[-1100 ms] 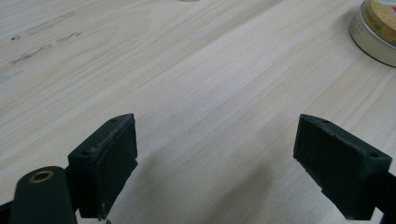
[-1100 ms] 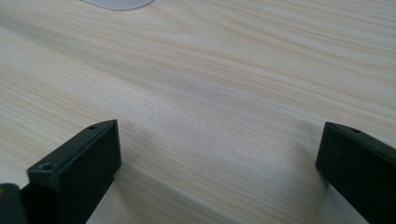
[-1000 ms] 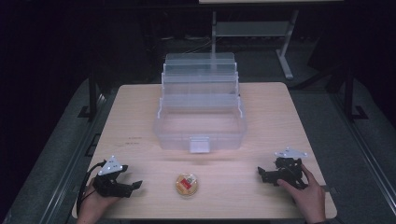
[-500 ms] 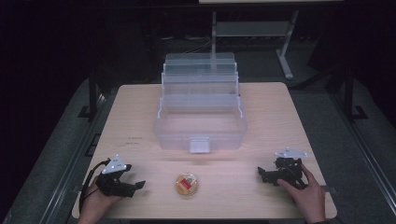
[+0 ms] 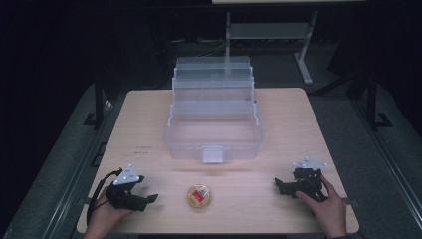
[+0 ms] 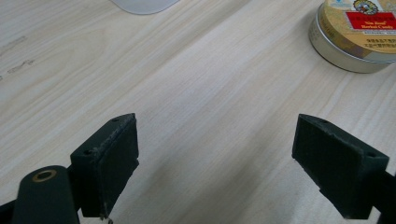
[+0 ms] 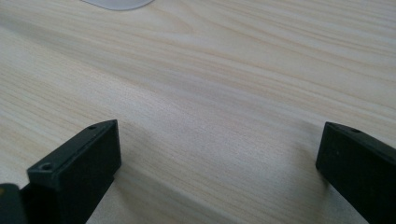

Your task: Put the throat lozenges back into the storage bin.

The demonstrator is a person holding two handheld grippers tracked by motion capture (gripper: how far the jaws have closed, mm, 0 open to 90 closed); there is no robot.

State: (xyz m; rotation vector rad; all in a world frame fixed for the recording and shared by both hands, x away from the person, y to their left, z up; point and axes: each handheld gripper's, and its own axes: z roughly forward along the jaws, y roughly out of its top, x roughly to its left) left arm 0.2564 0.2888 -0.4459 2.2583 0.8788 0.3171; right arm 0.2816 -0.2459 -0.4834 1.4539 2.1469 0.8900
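A round gold tin [image 5: 199,196] with a red label lies flat on the wooden table [image 5: 288,124], near the front edge. My left gripper [image 5: 148,200] rests left of it, open, jaws pointing right toward the tin and a short gap away. In the left gripper view, the tin [image 6: 359,32] sits at the top right beyond the empty left gripper [image 6: 215,154]. My right gripper [image 5: 277,185] sits at the front right, open, jaws pointing left. In the right gripper view, the right gripper [image 7: 219,163] has bare wood between its jaws.
A clear plastic box [image 5: 213,129] with stepped trays folded open stands mid-table, its latch facing the front. Its corner shows at the top of the left gripper view [image 6: 142,4] and of the right gripper view [image 7: 116,3]. A metal stand [image 5: 268,35] is behind the table.
My left gripper has shifted slightly and its jaws now point a little closer to the tin. The right gripper and the tin have stayed put.
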